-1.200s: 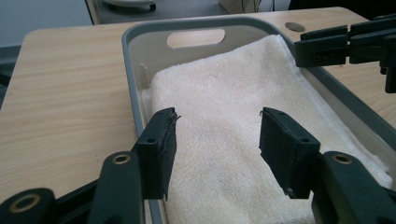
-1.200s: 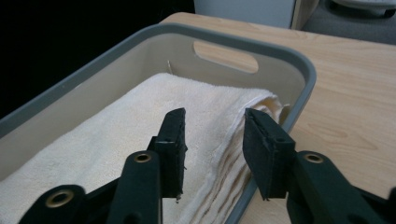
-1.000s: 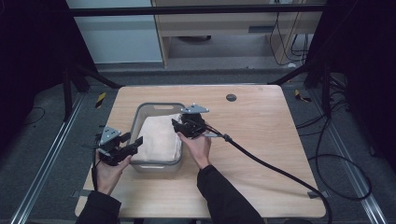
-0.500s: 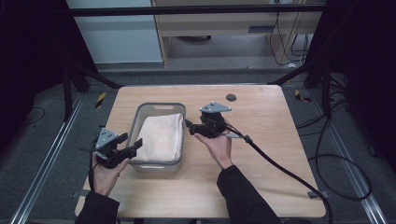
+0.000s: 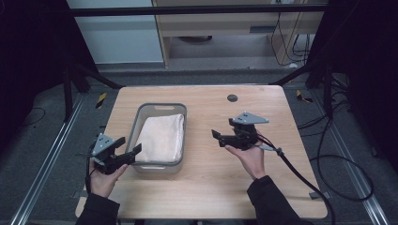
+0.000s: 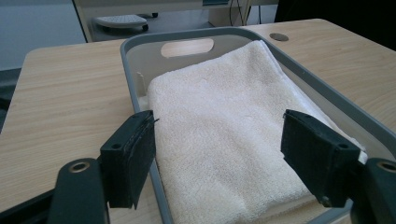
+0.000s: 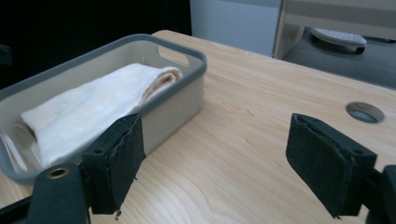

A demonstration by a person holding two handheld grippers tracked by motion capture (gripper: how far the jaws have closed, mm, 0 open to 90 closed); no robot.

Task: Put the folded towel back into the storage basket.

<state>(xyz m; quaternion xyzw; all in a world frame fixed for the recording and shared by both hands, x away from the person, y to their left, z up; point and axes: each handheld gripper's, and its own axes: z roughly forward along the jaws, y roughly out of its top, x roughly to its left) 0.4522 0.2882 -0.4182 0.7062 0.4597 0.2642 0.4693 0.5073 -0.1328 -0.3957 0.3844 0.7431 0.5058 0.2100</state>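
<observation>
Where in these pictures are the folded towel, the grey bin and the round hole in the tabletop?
Folded towel point(image 6: 224, 144), left gripper view, middle of its top face.
Grey bin point(image 7: 184, 53), right gripper view, far rim.
Round hole point(image 5: 232, 98), high view, its centre.

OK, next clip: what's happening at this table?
A person sits at a wooden table with a pair of tongs in each hand. A folded white towel lies inside a grey bin on the table's left half. The left tongs are open, poised at the bin's near left corner and pointing at the towel. The right tongs are open too, held over bare table to the right of the bin, gripping nothing. Neither touches the towel.
</observation>
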